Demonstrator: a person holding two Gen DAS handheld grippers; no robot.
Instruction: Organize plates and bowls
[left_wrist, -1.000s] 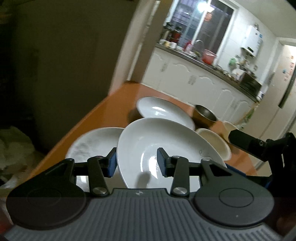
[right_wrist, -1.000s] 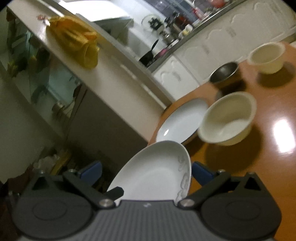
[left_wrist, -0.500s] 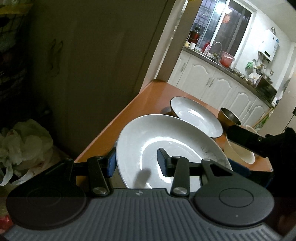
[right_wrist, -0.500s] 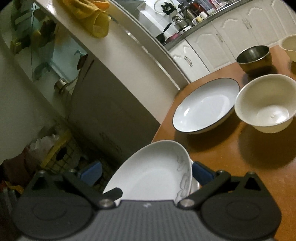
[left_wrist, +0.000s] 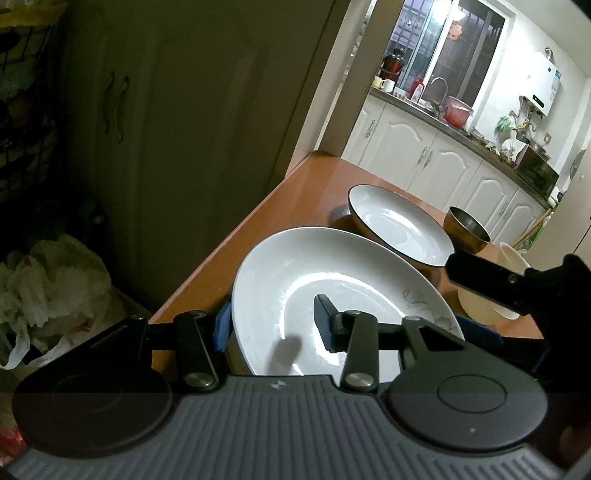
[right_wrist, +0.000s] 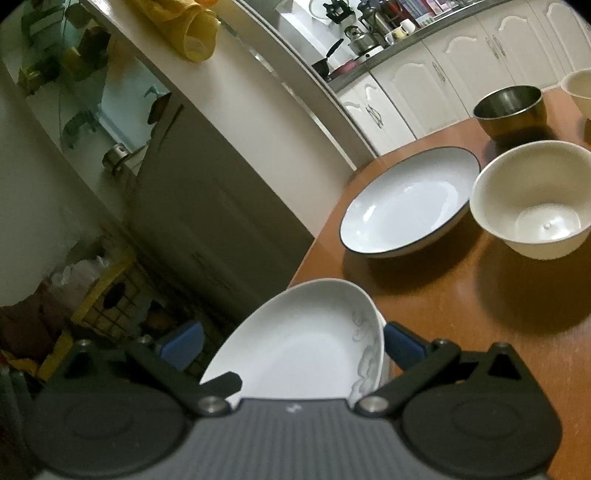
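Left wrist view: left tongs (left_wrist: 273, 323) clamp the rim of a white plate (left_wrist: 343, 291), one pad under its outer wall, the other inside the well. The plate hangs tilted over the tabletop (left_wrist: 314, 181) edge at 6 o'clock. A rimmed plate (left_wrist: 400, 225) lies at 1 o'clock, a steel bowl (left_wrist: 467, 230) beyond it, a cream bowl (left_wrist: 511, 258) at 3 o'clock.

Right wrist view: right tongs (right_wrist: 291, 345) straddle the same plate (right_wrist: 303, 343) with the pads apart, not pressing.

Risks, judged:
- One-sided rim grip; the glazed plate may pivot or slip, falling off the edge.
- Lowering onto the rimmed plate off-centre could chip either.
- The right tongs close alongside may knock the plate.
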